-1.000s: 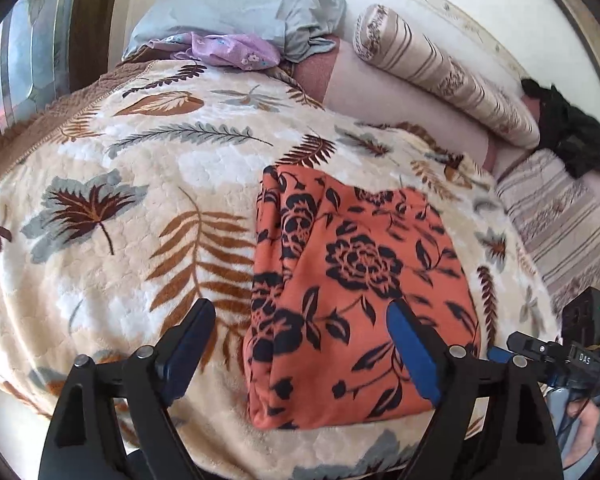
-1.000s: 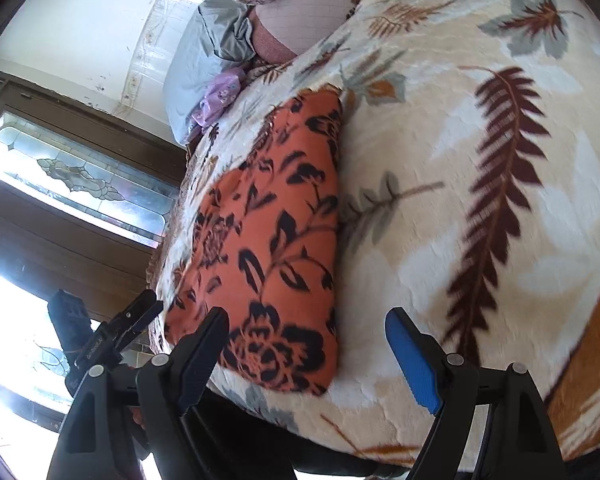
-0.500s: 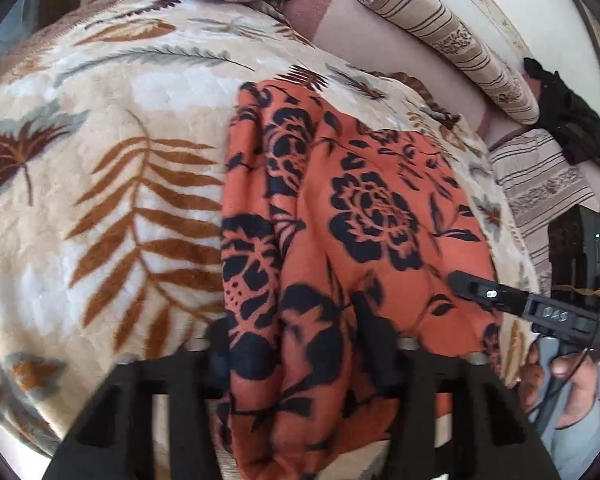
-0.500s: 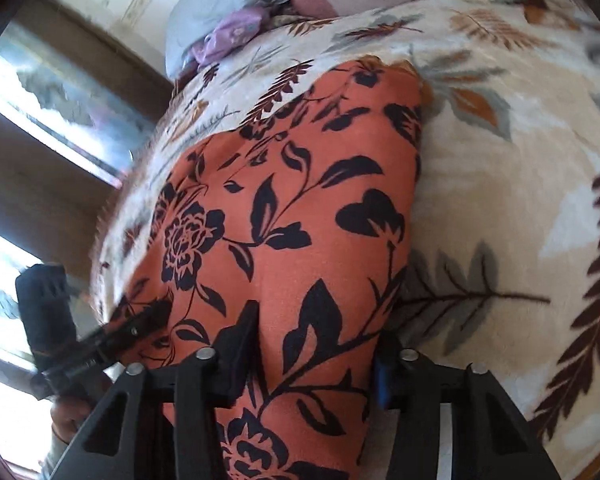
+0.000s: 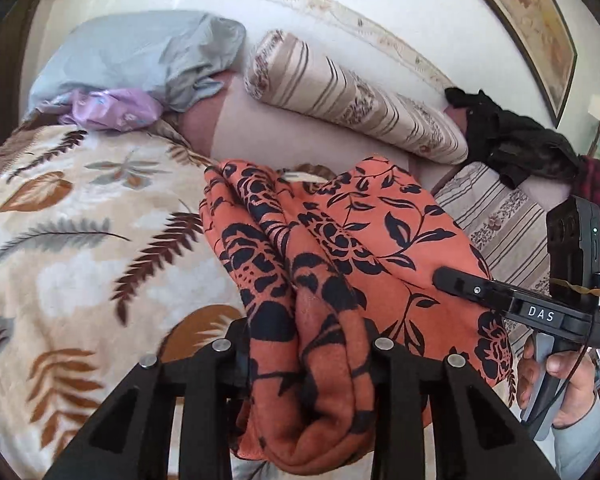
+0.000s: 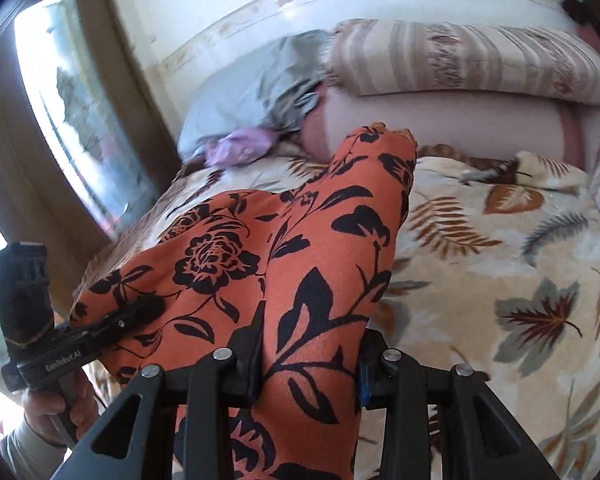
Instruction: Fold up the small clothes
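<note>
An orange garment with black flowers (image 5: 360, 240) is bunched and raised off the leaf-print blanket (image 5: 80, 260). My left gripper (image 5: 306, 356) clamps its thick near-left fold; the jaws are easing open slightly, with cloth still pressed between the pads. My right gripper (image 6: 308, 364) clamps the near-right fold (image 6: 320, 280), and its jaws are still closing on the cloth. Each gripper appears in the other's view: the right one (image 5: 500, 300) on the cloth's right side, the left one (image 6: 100, 328) on its left side, each held by a hand.
A striped bolster (image 5: 360, 108) and a grey pillow (image 5: 140, 52) lie along the wall beyond the blanket. A purple cloth (image 5: 116, 108) sits by the pillow. Dark clothes (image 5: 512, 140) are heaped at the far right. A window (image 6: 72, 120) is on the left.
Both grippers went from open over the flat garment to clamped on its near edge. They then rose, lifting that edge off the blanket toward the pillows.
</note>
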Demonstrator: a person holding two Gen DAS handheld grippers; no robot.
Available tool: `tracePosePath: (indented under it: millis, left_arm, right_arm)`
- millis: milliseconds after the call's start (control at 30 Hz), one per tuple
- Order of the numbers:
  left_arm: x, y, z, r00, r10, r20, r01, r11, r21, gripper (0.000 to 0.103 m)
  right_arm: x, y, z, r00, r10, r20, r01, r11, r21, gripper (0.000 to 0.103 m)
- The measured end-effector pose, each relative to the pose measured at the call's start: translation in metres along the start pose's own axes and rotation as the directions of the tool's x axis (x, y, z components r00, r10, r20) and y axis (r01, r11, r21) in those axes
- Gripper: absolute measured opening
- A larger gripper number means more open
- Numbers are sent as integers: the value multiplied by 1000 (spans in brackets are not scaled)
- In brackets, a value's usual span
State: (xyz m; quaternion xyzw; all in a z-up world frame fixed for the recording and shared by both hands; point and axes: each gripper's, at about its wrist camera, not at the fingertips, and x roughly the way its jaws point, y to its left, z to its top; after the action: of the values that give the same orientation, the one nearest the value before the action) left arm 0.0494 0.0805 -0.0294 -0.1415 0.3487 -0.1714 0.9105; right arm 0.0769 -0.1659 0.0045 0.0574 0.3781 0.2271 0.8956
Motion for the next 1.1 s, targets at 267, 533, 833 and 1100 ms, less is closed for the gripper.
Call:
tracePosePath:
  millis: [267, 533, 833, 1100]
  left_arm:
    - [88, 21, -41, 948, 77, -310, -75, 997, 19, 67]
    - [129, 64, -14, 932, -47, -361, -32, 977, -211, 92]
    - [98, 14, 18, 969, -88, -233, 66, 993, -101, 24]
    - [123, 17, 2, 946, -5, -325, -37, 992, -123, 65]
  right_arm:
    - [66, -144, -83, 981, 78, -176, 7, 897, 441, 75]
    - [89, -159, -50, 972, 192, -132, -103, 861, 497, 76]
    - [60, -87, -3, 989, -10, -149, 27, 993, 115, 36]
    - [72, -176, -49, 979, -35, -199, 119, 896, 429, 74]
